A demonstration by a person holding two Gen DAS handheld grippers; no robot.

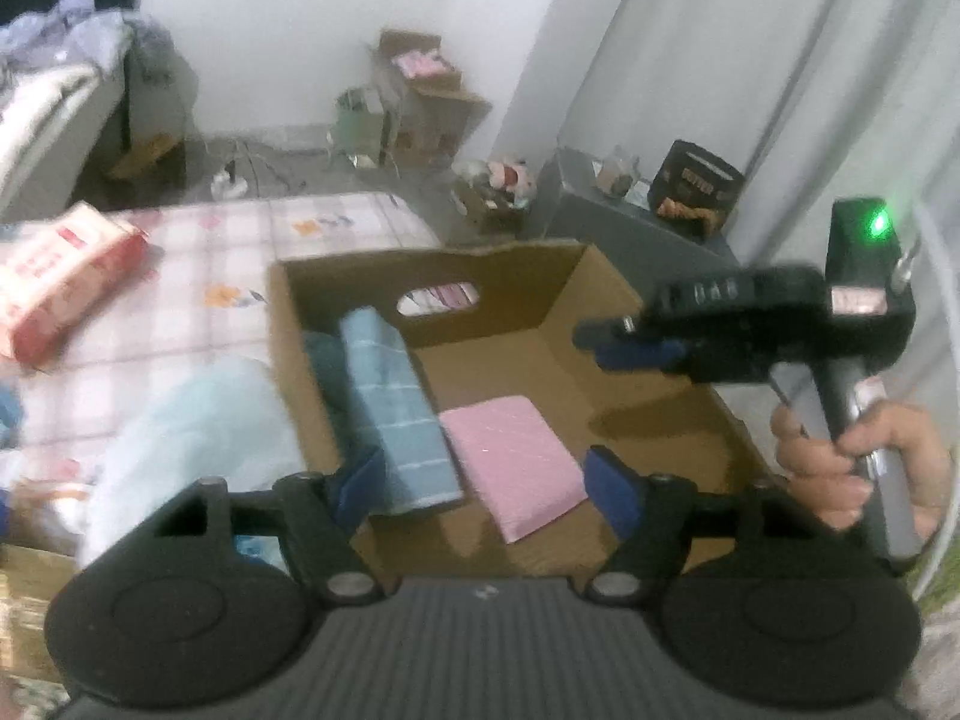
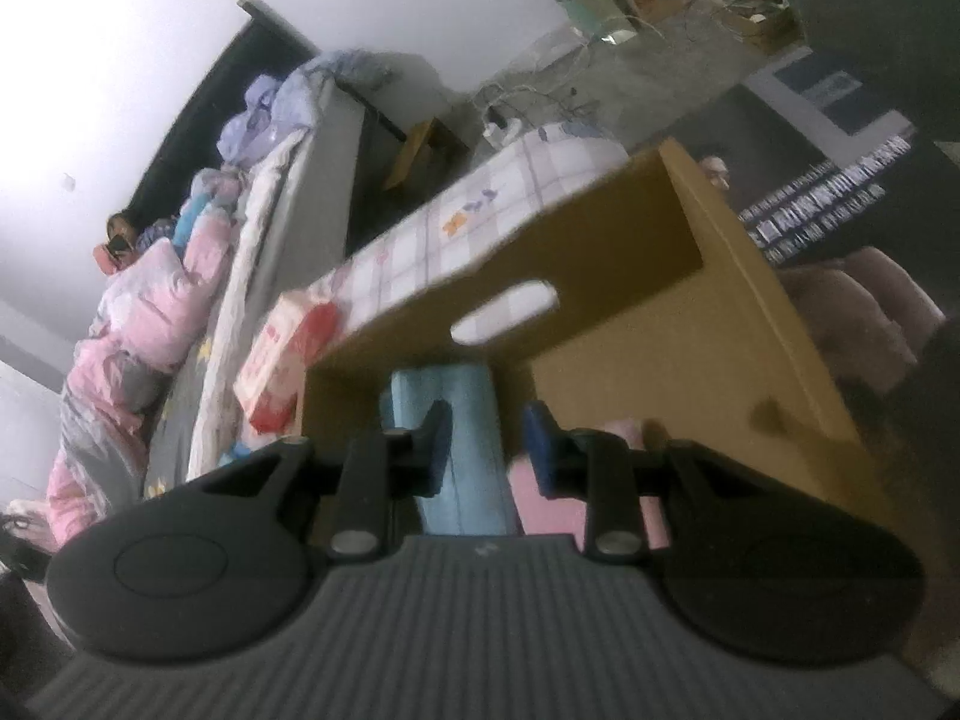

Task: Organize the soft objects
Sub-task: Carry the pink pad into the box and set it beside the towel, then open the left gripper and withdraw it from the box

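Left wrist view, read from its left edge: a pale blue fluffy bundle [image 1: 198, 438] lies on the checked cloth just outside the cardboard box [image 1: 300, 372], blurred, so its shape is unclear. Inside the box, against the left wall, a blue checked towel [image 1: 396, 408] is rolled or folded long, its long axis running from the near edge toward the far wall with the handle slot. Just beside it a pink folded cloth [image 1: 516, 462] lies flat on the box floor, its long side slightly angled to the towel.

Each of these looks light, limp and non-slippery; I judge a pinch across the towel's narrow width, near its middle, would lift it without unrolling.

Over the box, the left gripper [image 1: 483, 486] stands wide with nothing between its blue pads. Farther right, the right gripper [image 2: 483, 450] is narrow, straddling the towel's near end; whether the pads press it I cannot tell.
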